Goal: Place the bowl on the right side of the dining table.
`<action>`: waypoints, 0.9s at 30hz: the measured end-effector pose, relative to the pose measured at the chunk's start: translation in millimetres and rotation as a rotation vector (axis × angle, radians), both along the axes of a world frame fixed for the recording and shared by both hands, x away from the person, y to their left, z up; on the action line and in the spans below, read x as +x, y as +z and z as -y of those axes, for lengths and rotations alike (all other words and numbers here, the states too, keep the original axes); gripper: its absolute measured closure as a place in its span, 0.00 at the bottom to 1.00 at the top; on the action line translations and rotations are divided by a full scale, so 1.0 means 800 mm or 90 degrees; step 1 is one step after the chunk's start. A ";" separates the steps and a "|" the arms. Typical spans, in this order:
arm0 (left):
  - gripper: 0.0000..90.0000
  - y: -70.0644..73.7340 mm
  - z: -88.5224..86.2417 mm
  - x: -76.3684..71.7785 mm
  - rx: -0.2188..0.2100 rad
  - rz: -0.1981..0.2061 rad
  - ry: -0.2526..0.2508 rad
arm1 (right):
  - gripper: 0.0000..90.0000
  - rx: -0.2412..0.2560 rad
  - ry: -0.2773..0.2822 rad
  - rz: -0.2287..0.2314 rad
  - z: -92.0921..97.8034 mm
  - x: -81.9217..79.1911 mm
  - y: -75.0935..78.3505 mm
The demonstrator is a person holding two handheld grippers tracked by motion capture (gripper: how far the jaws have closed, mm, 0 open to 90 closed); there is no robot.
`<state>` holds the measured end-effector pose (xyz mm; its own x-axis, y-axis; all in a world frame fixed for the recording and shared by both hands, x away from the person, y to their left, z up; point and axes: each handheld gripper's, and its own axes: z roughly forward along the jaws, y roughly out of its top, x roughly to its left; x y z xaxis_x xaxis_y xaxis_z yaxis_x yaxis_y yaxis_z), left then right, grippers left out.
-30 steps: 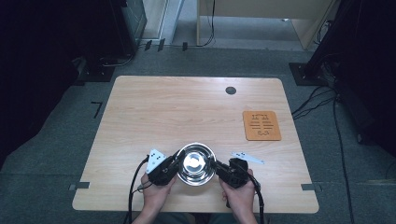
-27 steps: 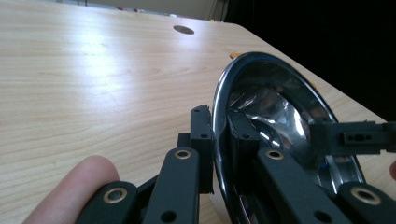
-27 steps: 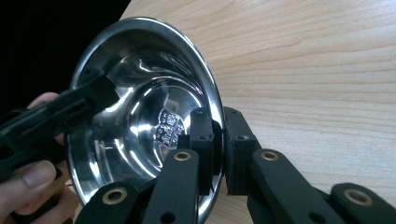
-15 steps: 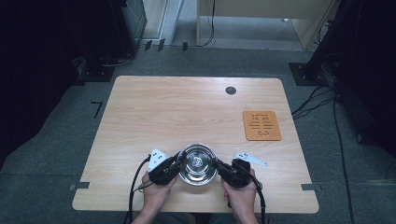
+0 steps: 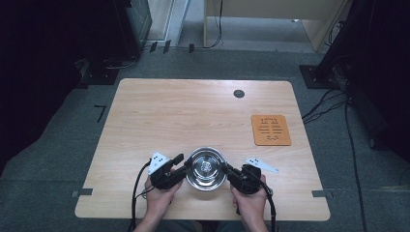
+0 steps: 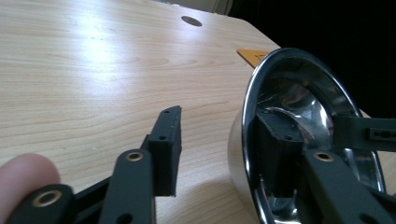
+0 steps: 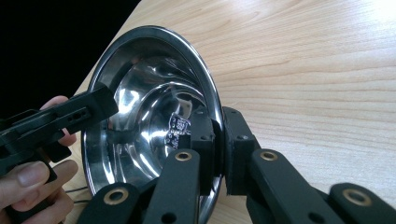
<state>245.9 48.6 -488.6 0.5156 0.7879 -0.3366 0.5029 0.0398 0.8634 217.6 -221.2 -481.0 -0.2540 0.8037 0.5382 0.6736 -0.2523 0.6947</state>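
Pale wood grain covers the surface [image 5: 193, 116], which stands on a grey floor [image 5: 63, 159] with dark equipment at the far side. Near the front edge, midway between the person's hands, sits a shiny steel bowl [image 5: 206, 168]. The left claw [image 5: 180, 170] is spread: one jaw reaches inside the bowl, the other stands out over the wood, apart from the bowl's wall. The right claw [image 5: 227, 170] pinches the bowl's rim from the right, one jaw inside and one outside, pressed tight against the metal. An orange slotted mat [image 5: 270, 129] lies well apart to the far right, and a dark round hole [image 5: 239, 93] marks the surface's far side.
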 end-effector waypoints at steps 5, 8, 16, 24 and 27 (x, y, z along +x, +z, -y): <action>0.46 0.003 -0.002 -0.001 -0.003 0.006 -0.004 | 0.95 -0.003 -0.008 0.001 0.002 0.000 0.001; 0.39 0.006 -0.003 -0.001 -0.005 0.011 -0.005 | 0.95 -0.004 -0.011 0.002 0.004 0.000 0.001; 0.10 0.008 -0.005 0.003 0.005 -0.011 0.012 | 0.95 -0.005 -0.023 0.003 0.007 0.001 0.001; 0.00 0.007 -0.006 0.005 0.027 -0.017 0.023 | 0.95 -0.011 -0.034 0.006 0.011 0.001 0.001; 0.00 0.007 -0.008 0.006 0.028 -0.016 0.026 | 0.95 -0.010 -0.038 0.006 0.013 0.002 0.002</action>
<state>250.7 54.8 -482.7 0.4742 0.8229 -0.3129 0.5226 0.0230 0.8523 218.8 -231.2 -479.7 -0.2102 0.8259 0.5232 0.6506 -0.2813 0.7054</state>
